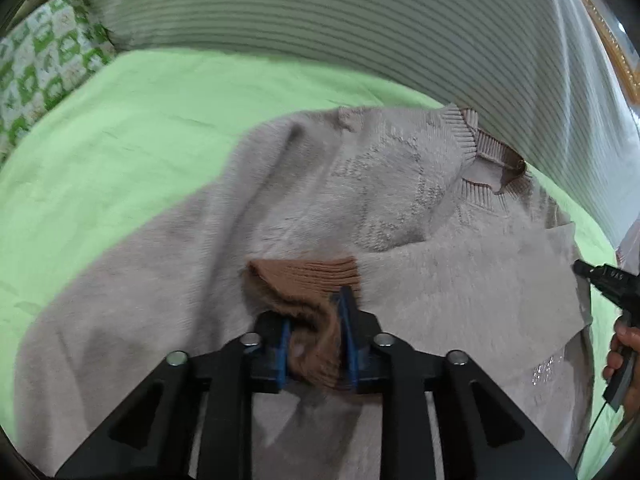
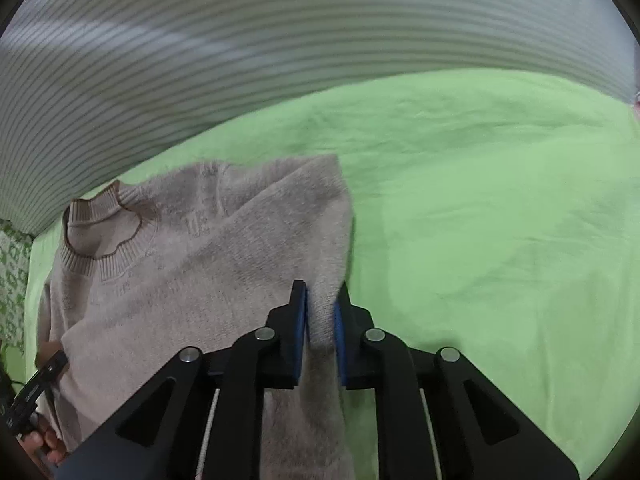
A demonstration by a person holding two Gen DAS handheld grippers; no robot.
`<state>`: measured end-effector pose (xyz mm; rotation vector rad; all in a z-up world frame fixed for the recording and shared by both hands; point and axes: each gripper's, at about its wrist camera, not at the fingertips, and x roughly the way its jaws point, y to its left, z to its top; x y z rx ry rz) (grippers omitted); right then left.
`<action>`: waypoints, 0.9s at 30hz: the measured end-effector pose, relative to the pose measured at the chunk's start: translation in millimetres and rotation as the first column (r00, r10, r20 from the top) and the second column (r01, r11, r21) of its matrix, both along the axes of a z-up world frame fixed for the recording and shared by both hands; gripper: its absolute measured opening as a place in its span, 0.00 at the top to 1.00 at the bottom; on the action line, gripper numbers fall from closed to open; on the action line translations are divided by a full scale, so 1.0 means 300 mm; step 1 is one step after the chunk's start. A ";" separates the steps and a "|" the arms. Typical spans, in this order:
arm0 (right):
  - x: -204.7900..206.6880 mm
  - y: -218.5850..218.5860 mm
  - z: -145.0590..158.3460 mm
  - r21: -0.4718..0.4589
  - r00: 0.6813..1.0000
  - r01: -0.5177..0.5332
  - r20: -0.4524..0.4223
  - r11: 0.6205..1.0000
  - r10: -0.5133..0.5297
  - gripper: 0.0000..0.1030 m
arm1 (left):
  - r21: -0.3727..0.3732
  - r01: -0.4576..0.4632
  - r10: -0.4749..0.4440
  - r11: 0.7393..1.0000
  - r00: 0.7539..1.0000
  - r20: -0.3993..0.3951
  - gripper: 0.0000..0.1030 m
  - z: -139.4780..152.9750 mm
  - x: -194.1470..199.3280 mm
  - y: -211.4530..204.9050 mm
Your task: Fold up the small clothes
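Between the left gripper's (image 1: 316, 332) blue pads sits the brown cuff (image 1: 308, 280), pinched, laid over the sweater (image 1: 360, 200) on the green bed (image 1: 120, 140). Over to the right, the right gripper (image 2: 320, 320) pinches a fold of the sweater's side edge. Looks like the sleeve-and-side fold-in step; next I'd guess both carry their bits toward the middle, then let go flat.

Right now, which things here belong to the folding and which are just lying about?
Job:
- beige sweater, spread on the green sheet
- its brown cuff between the left hand-held gripper
- right hand-held gripper, clamped on a sweater fold

Lying about:
- striped cloth
- green patterned pillow
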<state>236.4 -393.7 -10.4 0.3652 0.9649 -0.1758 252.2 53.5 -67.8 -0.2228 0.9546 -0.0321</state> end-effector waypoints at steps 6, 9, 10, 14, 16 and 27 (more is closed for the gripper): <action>-0.117 0.059 0.103 0.044 0.998 0.010 0.069 0.999 -0.013 0.61 | 0.007 -0.032 0.032 0.999 0.999 0.001 0.57 0.072 -0.123 0.063; -0.189 0.127 0.156 0.097 0.994 -0.044 0.106 0.994 0.033 0.60 | -0.009 -0.048 0.048 0.999 0.999 -0.003 0.40 0.108 -0.207 0.116; -0.202 0.155 0.172 0.104 0.993 -0.056 0.109 0.993 0.044 0.60 | -0.021 -0.054 0.054 0.998 0.999 -0.007 0.35 0.119 -0.245 0.146; -0.305 0.272 0.200 0.149 0.987 -0.129 0.117 0.980 0.112 0.60 | -0.011 -0.063 0.062 0.998 0.997 -0.048 0.23 0.126 -0.366 0.224; -0.340 0.325 0.195 0.175 0.984 -0.156 0.109 0.972 0.138 0.60 | 0.001 -0.046 0.046 0.999 0.995 -0.083 0.23 0.108 -0.428 0.249; -0.492 0.532 0.143 0.247 0.981 -0.196 0.043 0.949 0.191 0.60 | 0.235 0.034 0.030 0.971 0.965 -0.261 0.37 -0.063 -0.540 0.296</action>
